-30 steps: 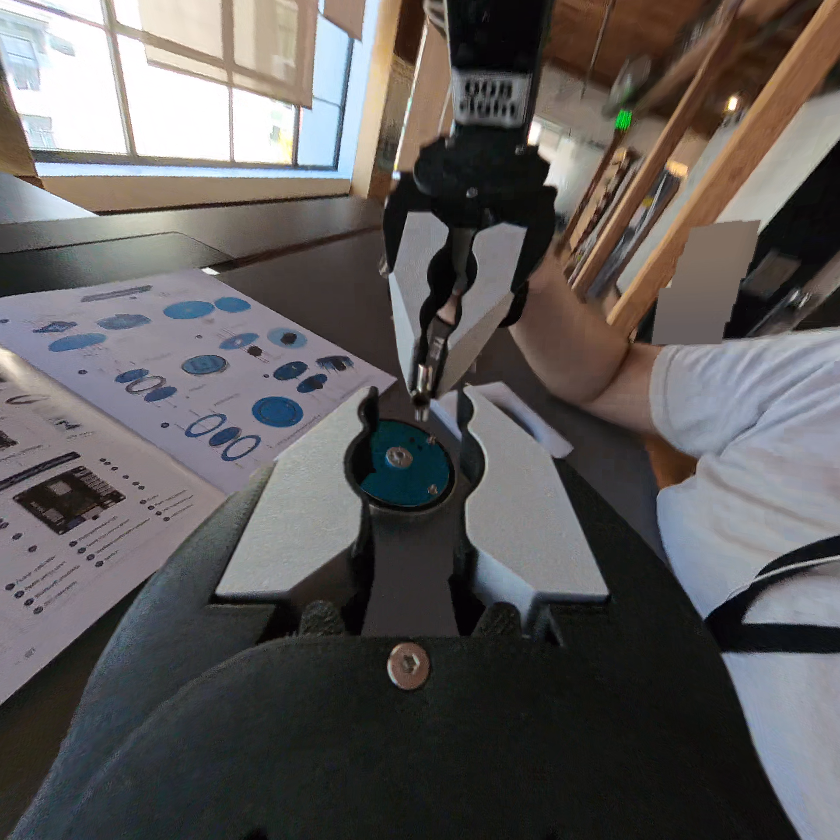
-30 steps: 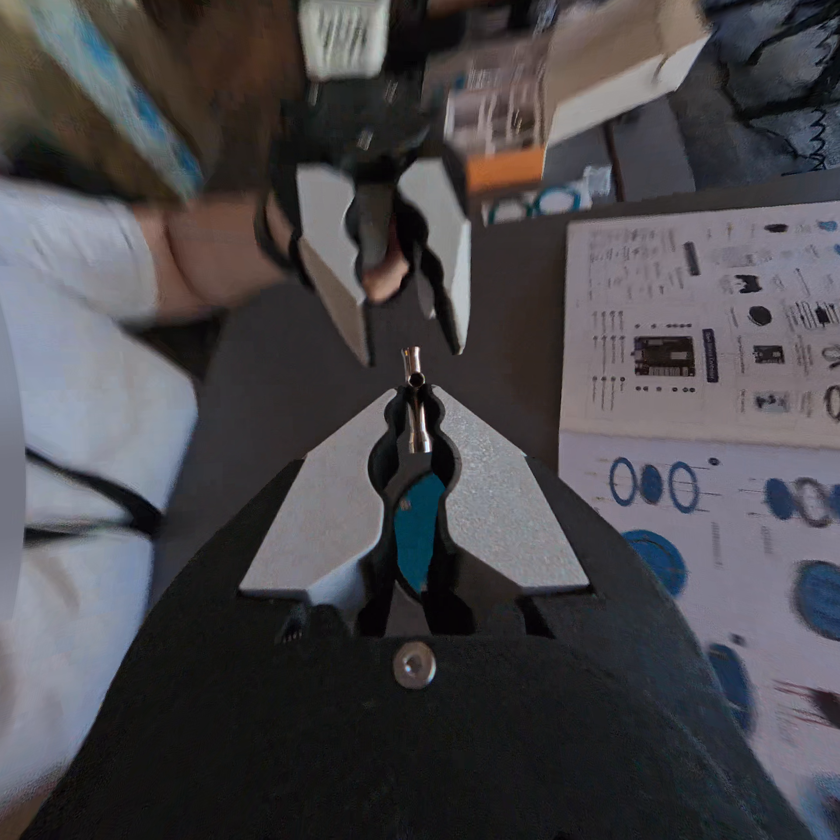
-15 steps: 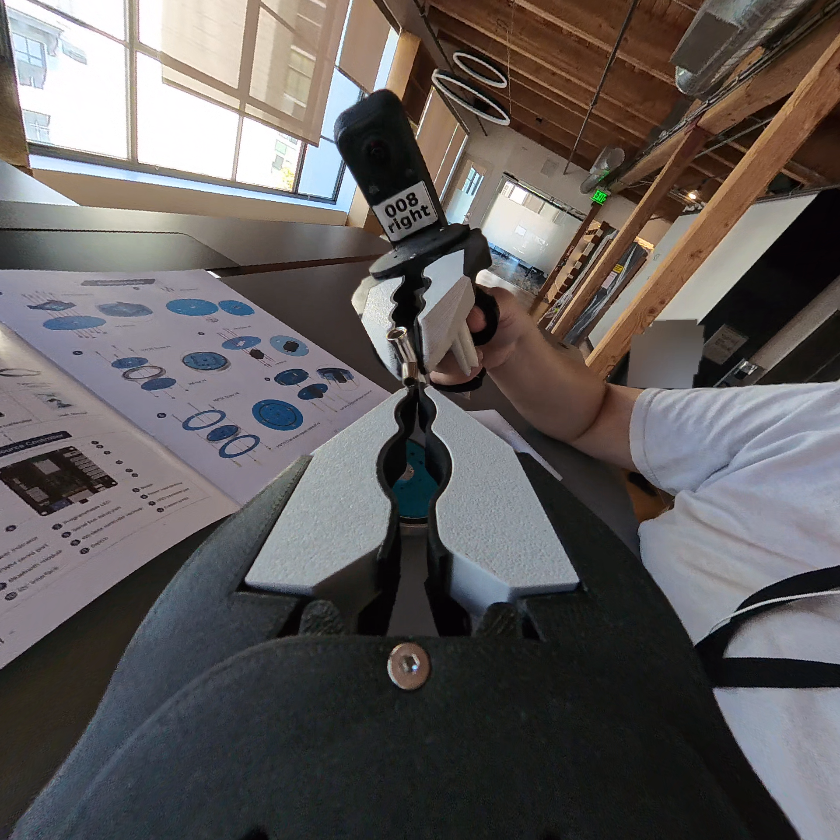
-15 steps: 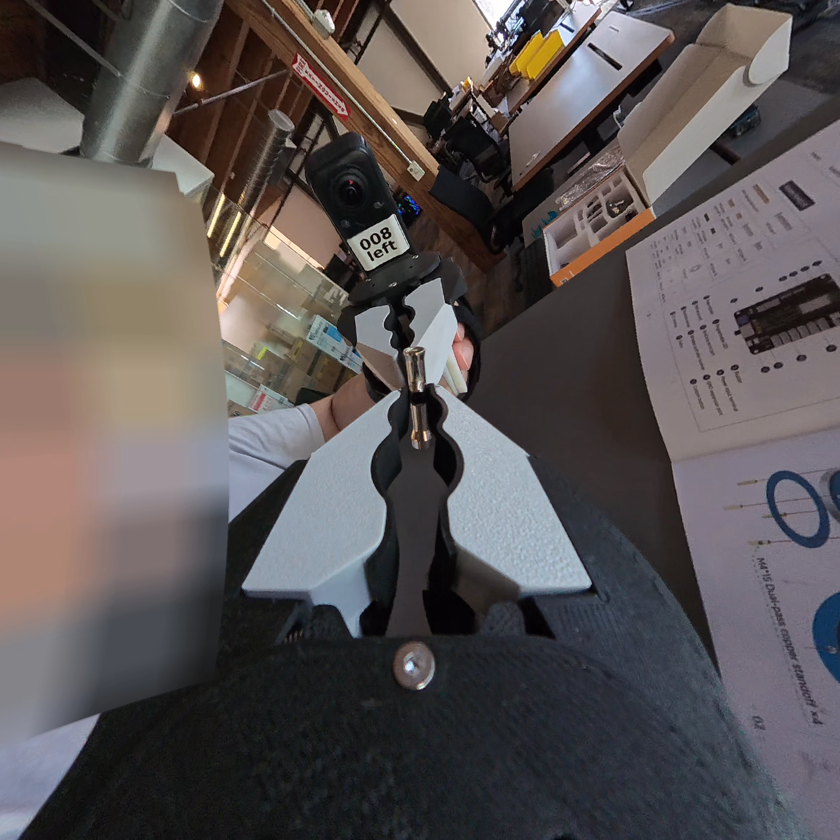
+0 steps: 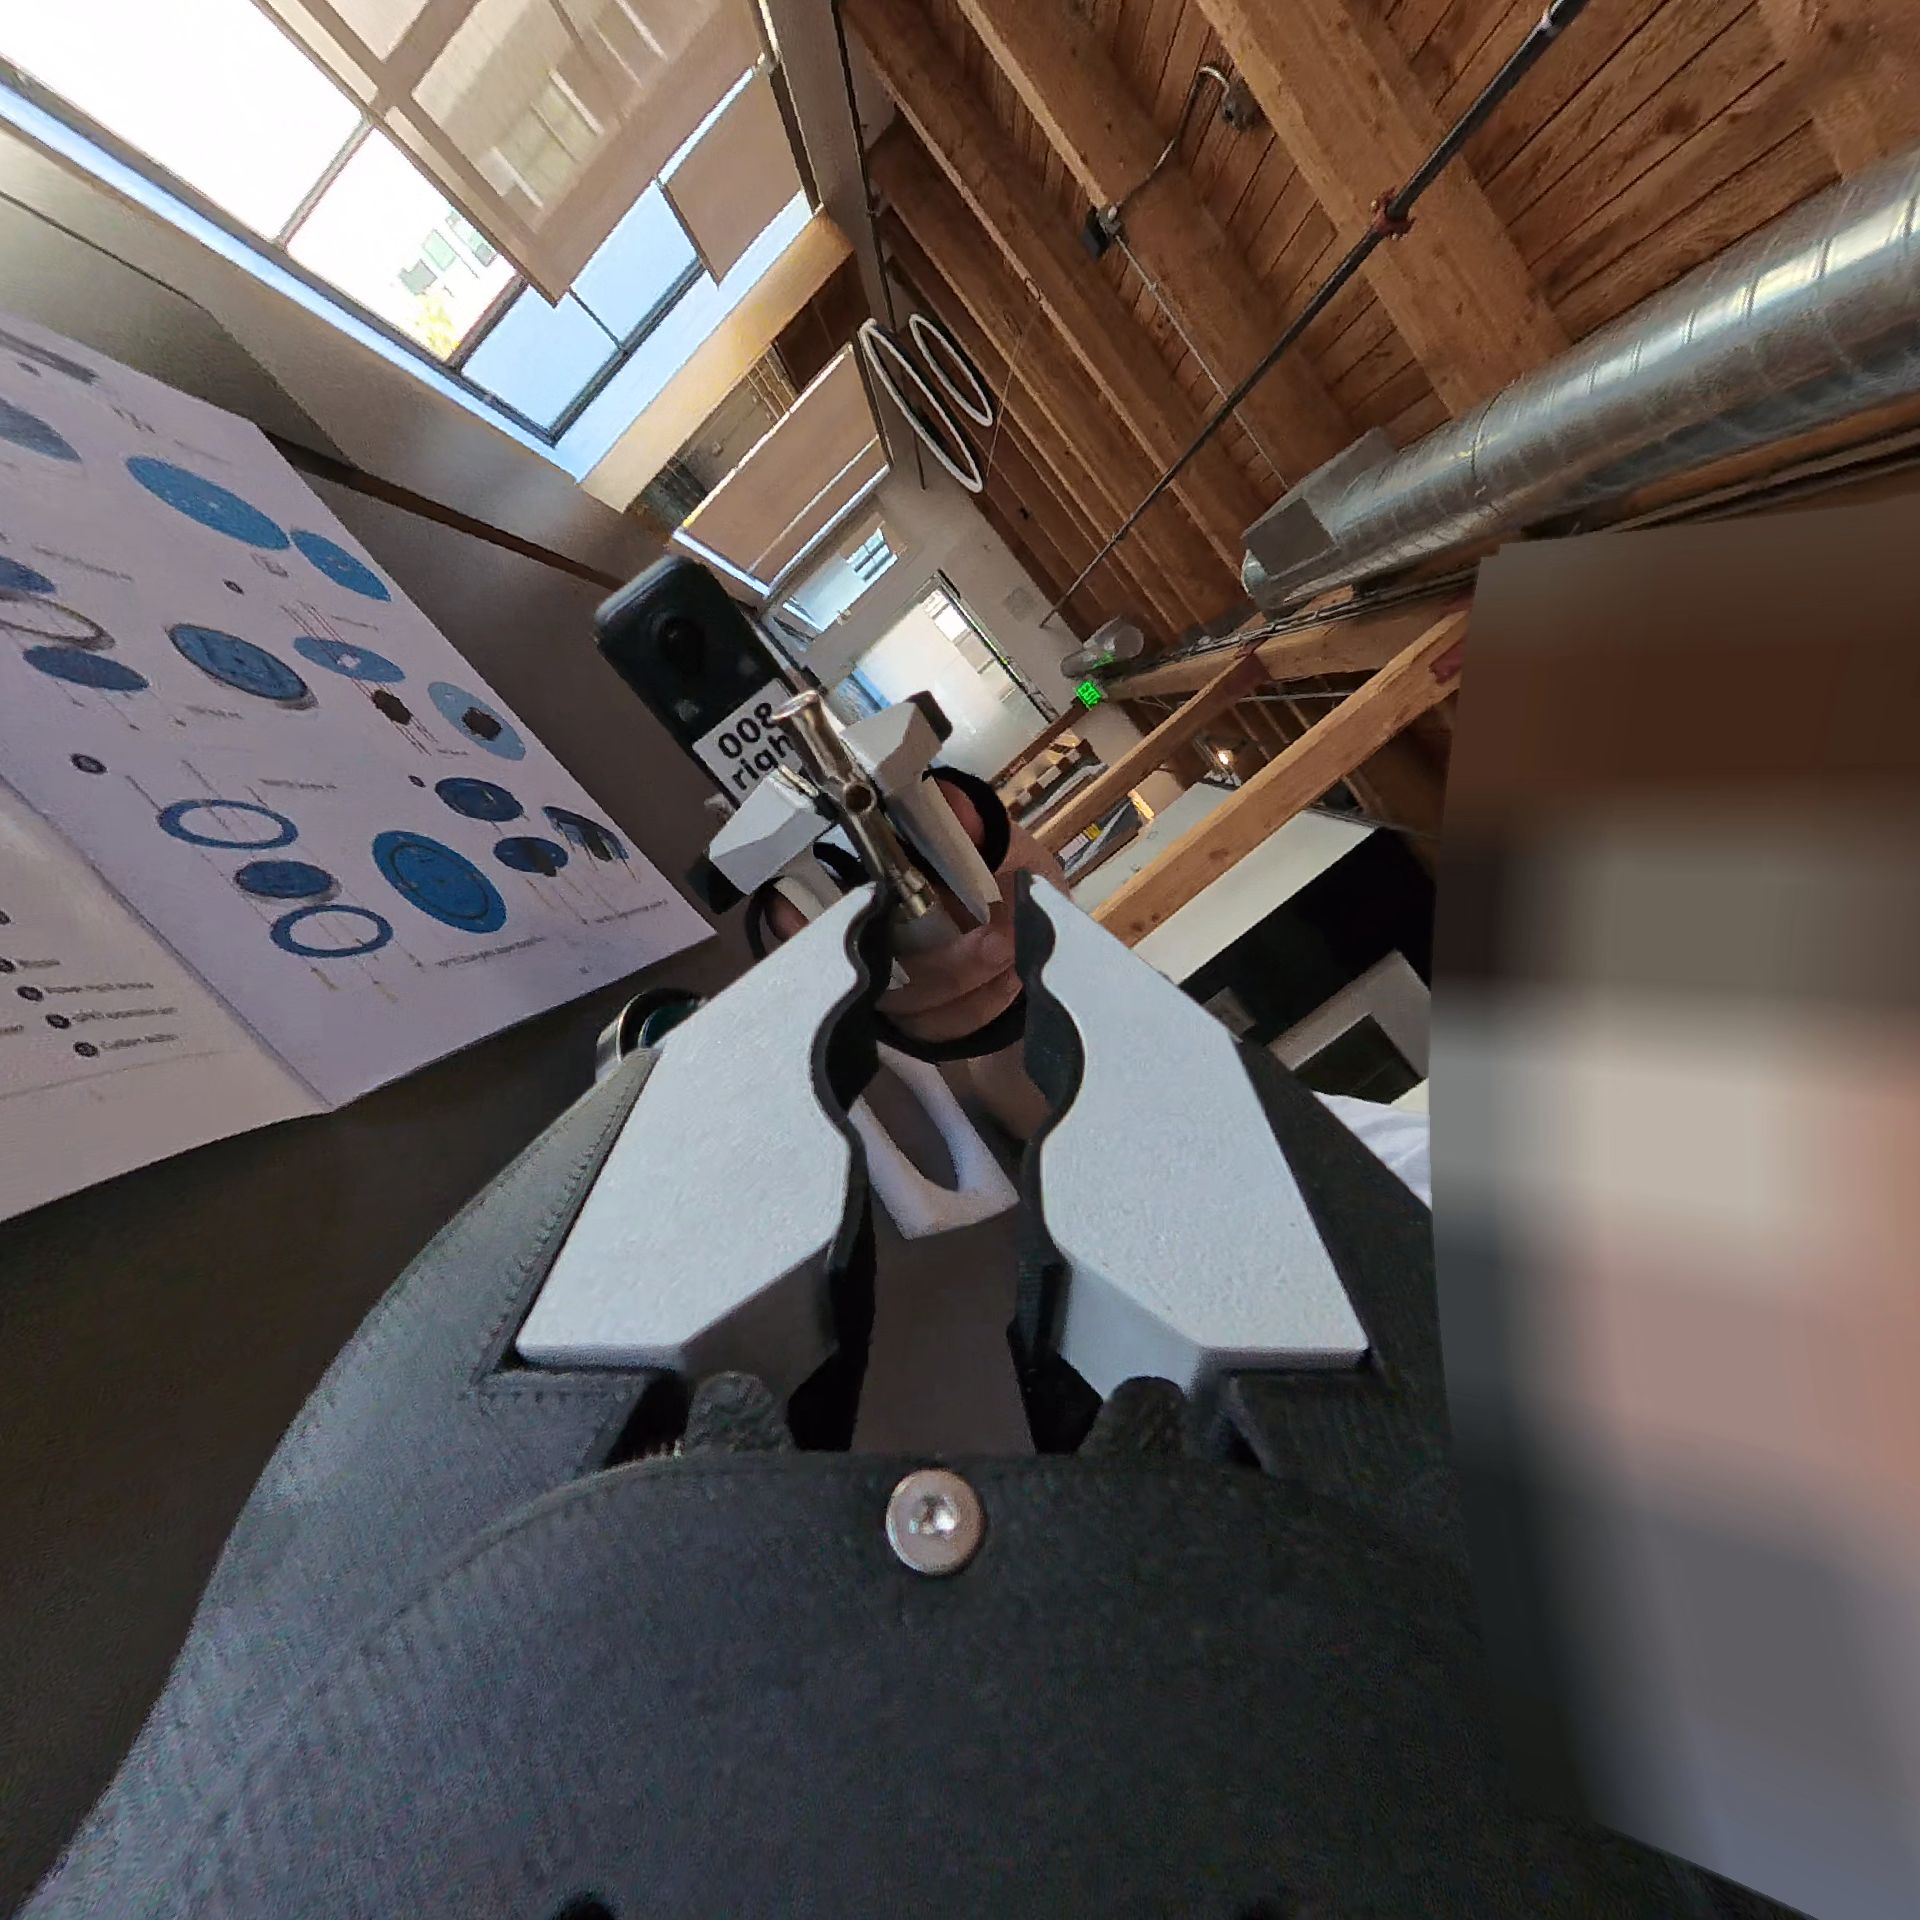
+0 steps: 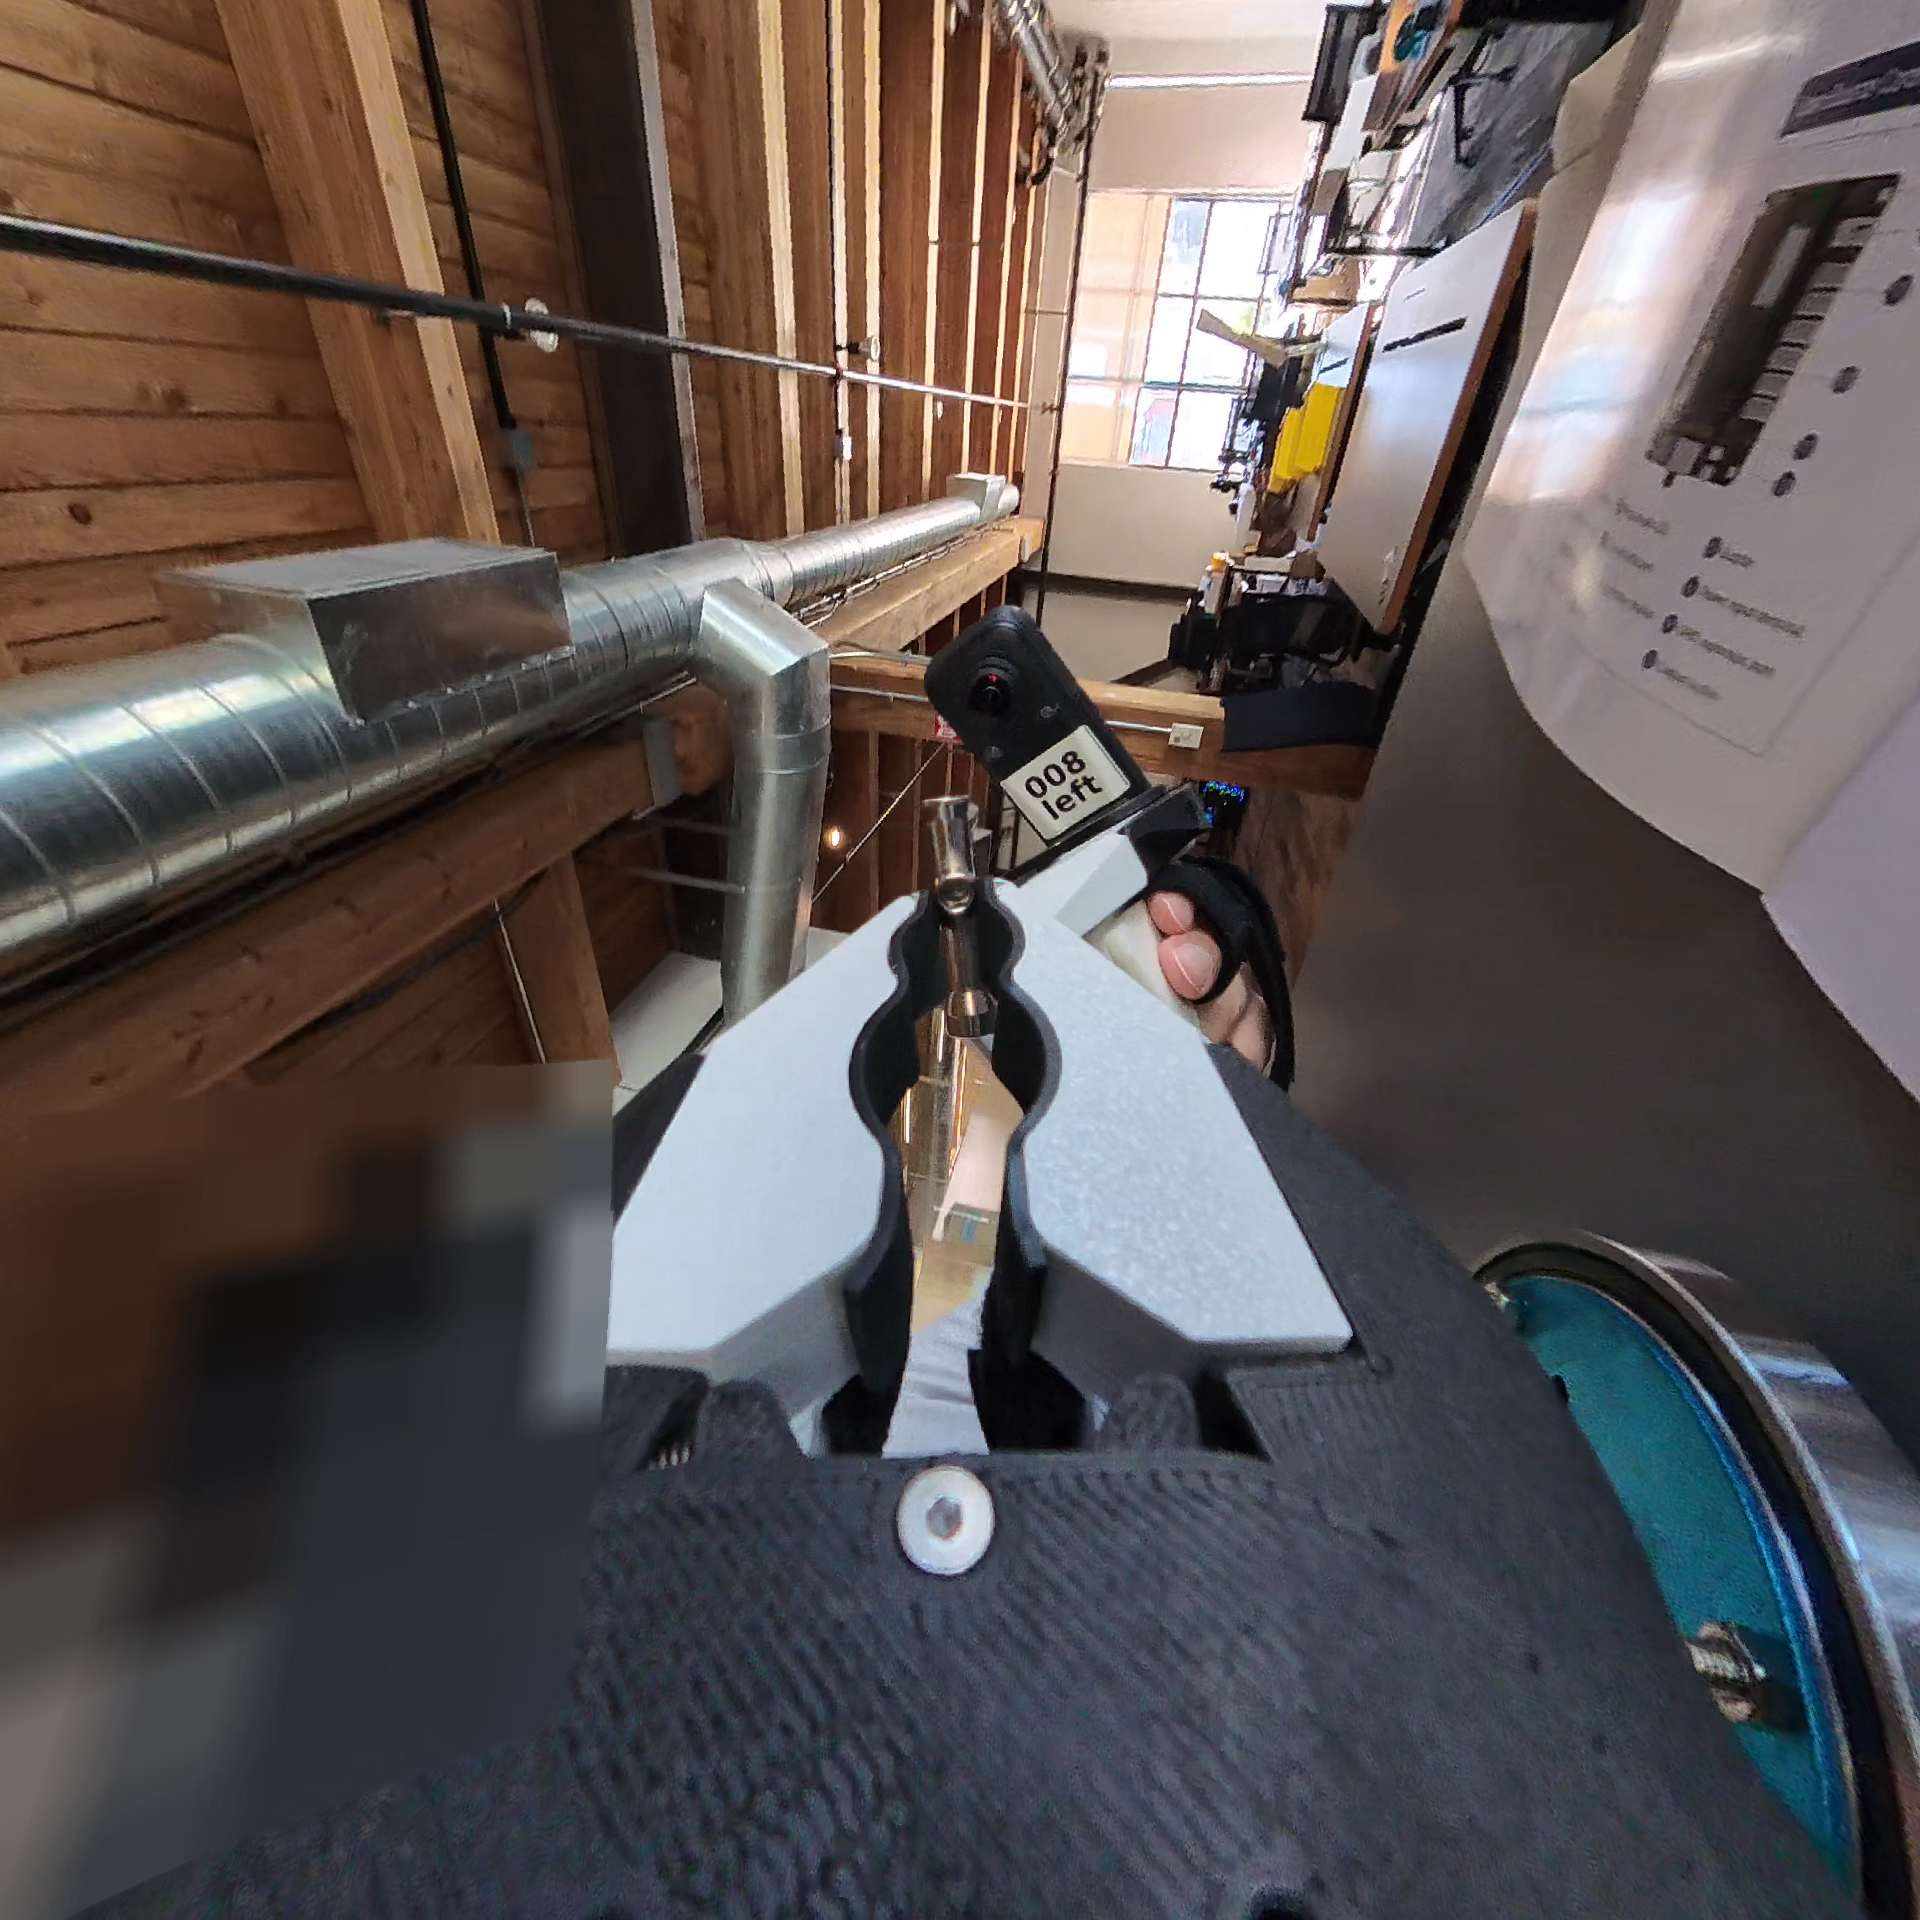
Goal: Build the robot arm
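My right gripper (image 6: 956, 899) is shut on a small silver metal tool (image 6: 958, 914), which sticks out past its tips. The tool (image 5: 847, 790) also shows in the left wrist view, held in the right gripper (image 5: 862, 831) just beyond my left fingertips. My left gripper (image 5: 948, 899) is open and empty, and it shows side-on in the right wrist view (image 6: 1101, 883). A teal disc with a chrome rim (image 6: 1683, 1558) lies on the dark table beside the right gripper. Only its edge (image 5: 646, 1023) peeps out behind my left finger.
A white printed manual sheet (image 5: 312, 779) lies open on the dark table (image 5: 208, 1299); it also shows in the right wrist view (image 6: 1714, 416). A person's hand (image 6: 1195, 956) holds the left gripper. Wooden beams and a silver duct (image 6: 416, 675) are overhead. My left and right fingertips are right by each other.
My left gripper has opened and let go of the teal disc, which now lies on the table. Both grippers have tilted upward. The right gripper still holds the metal tool.
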Available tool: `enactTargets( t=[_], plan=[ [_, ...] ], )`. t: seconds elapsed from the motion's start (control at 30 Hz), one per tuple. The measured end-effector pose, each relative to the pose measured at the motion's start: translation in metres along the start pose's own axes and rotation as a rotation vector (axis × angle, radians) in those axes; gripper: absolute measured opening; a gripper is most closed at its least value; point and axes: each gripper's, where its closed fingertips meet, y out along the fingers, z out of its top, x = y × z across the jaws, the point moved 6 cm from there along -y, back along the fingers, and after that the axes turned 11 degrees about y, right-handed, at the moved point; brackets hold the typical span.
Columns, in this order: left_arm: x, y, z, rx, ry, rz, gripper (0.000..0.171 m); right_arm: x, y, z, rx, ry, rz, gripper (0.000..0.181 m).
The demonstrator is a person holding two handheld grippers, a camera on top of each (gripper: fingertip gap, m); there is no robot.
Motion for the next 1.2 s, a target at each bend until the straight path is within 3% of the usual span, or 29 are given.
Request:
enactTargets(
  t=[0.23,0.37,0.5,0.6,0.8,0.9,1.03,1.13,1.2],
  plan=[
    [-0.007,0.004,-0.007,-0.028,-0.04,0.018,0.028,0.008,0.003,-0.002,0.038,0.016,-0.014,0.004],
    [-0.008,0.004,-0.009,-0.059,-0.004,0.037,0.01,0.008,0.008,-0.007,-0.006,-0.01,-0.004,0.005],
    [-0.001,0.003,-0.009,-0.105,-0.002,-0.014,0.009,0.0,0.008,-0.007,-0.168,-0.189,-0.038,0.005],
    [0.004,0.004,-0.013,-0.179,0.017,-0.034,0.009,-0.01,0.004,-0.008,-0.334,-0.343,-0.104,0.017],
    [0.011,0.012,-0.032,-0.425,0.235,0.049,0.009,-0.023,-0.005,-0.024,-0.571,-0.815,-0.457,0.035],
    [0.021,0.017,-0.042,-0.522,0.298,0.011,0.01,-0.024,-0.01,-0.041,-0.726,-0.926,-0.498,0.039],
    [0.032,0.023,-0.058,-0.618,0.345,-0.059,0.01,-0.014,-0.014,-0.057,-0.878,-1.028,-0.528,0.038],
    [0.036,0.027,-0.066,-0.649,0.354,-0.085,0.009,-0.005,-0.015,-0.066,-0.975,-1.039,-0.541,0.014],
    [0.036,0.027,-0.069,-0.666,0.364,-0.085,0.009,-0.004,-0.015,-0.07,-1.002,-1.021,-0.52,0.008]
  ],
)
